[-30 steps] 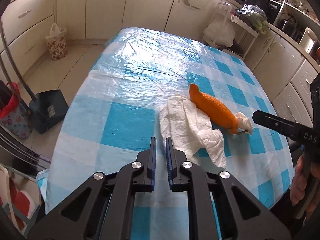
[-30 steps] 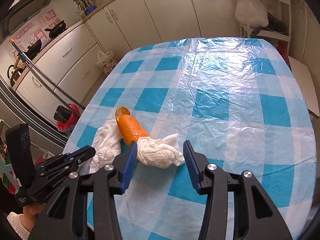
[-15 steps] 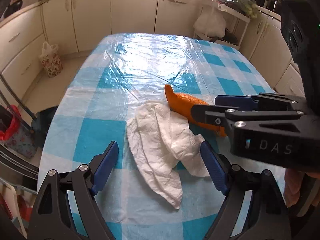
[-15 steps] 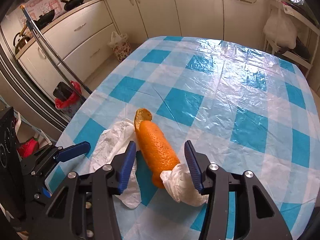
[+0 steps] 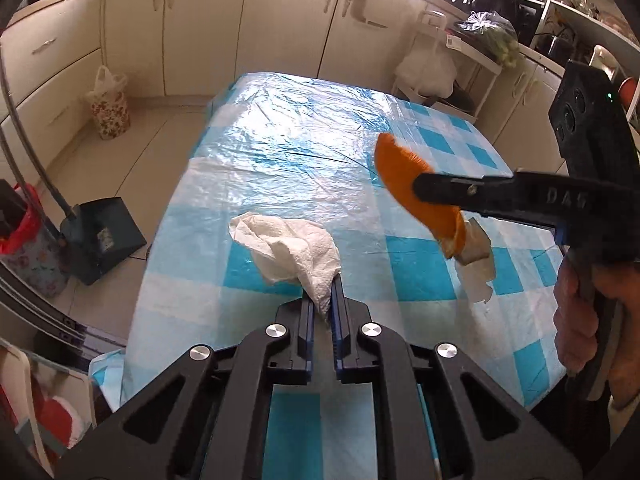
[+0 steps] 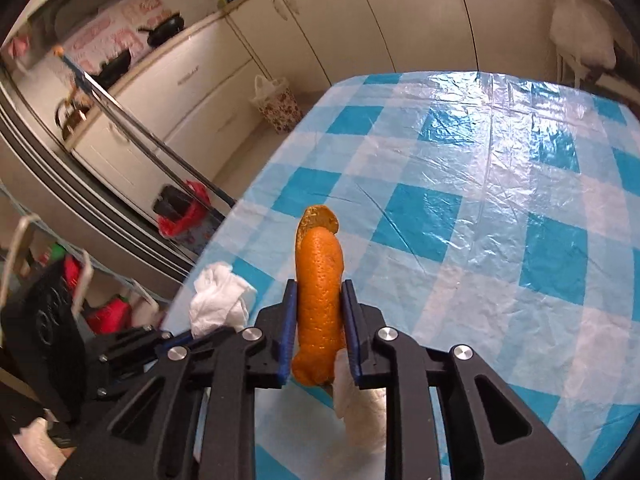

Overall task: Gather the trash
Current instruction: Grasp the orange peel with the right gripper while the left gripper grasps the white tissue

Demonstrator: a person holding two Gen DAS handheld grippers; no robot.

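My left gripper (image 5: 323, 280) is shut on a crumpled white paper towel (image 5: 292, 246) and holds it above the blue checked table (image 5: 280, 160). My right gripper (image 6: 320, 290) is shut on a long orange peel (image 6: 320, 292), lifted off the table. A smaller white tissue (image 6: 360, 404) hangs under the peel at the jaws. The peel (image 5: 416, 196) and the hanging tissue (image 5: 476, 256) also show in the left wrist view, to the right of the towel. The towel (image 6: 220, 300) shows at the left in the right wrist view.
A dark dustpan with a long handle (image 5: 100, 232) and a red-lined bin (image 5: 24, 232) stand on the floor left of the table. A flowered bag (image 5: 110, 110) stands by the cabinets. A trolley with white bags (image 5: 430, 64) is behind the table.
Both grippers closed and rose: the left, open around the towel half a second ago, now grips it; the right closed on the peel. Both items came off the table.
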